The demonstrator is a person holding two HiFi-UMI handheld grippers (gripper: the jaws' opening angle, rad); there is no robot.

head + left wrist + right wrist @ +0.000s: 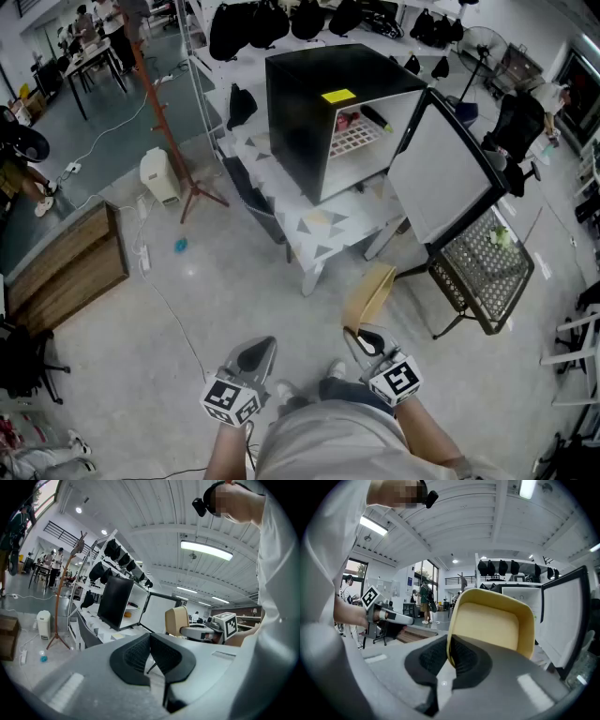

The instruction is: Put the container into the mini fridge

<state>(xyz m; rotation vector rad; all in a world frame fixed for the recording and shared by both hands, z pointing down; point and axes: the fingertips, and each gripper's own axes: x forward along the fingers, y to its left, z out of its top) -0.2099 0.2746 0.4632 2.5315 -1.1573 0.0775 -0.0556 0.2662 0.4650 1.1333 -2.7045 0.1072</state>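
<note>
The black mini fridge (305, 117) stands on a white patterned table (323, 230), its door (450, 169) swung open to the right. Inside, small items lie on a wire shelf (358, 136). My right gripper (359, 336) is shut on the rim of a tan, shallow container (368, 294) and holds it upright above the floor, short of the table. In the right gripper view the container (497, 623) fills the middle, with the fridge (518, 592) and its door (562, 616) behind. My left gripper (253, 354) is shut with nothing in it (150, 637), and sees the container (175, 620) at its right.
A black wire-mesh chair (483, 272) stands under the open door, right of the table. A red coat stand (173, 131) and a white bin (159, 175) are at the left, a wooden bench (66, 262) further left. Grey floor lies between me and the table.
</note>
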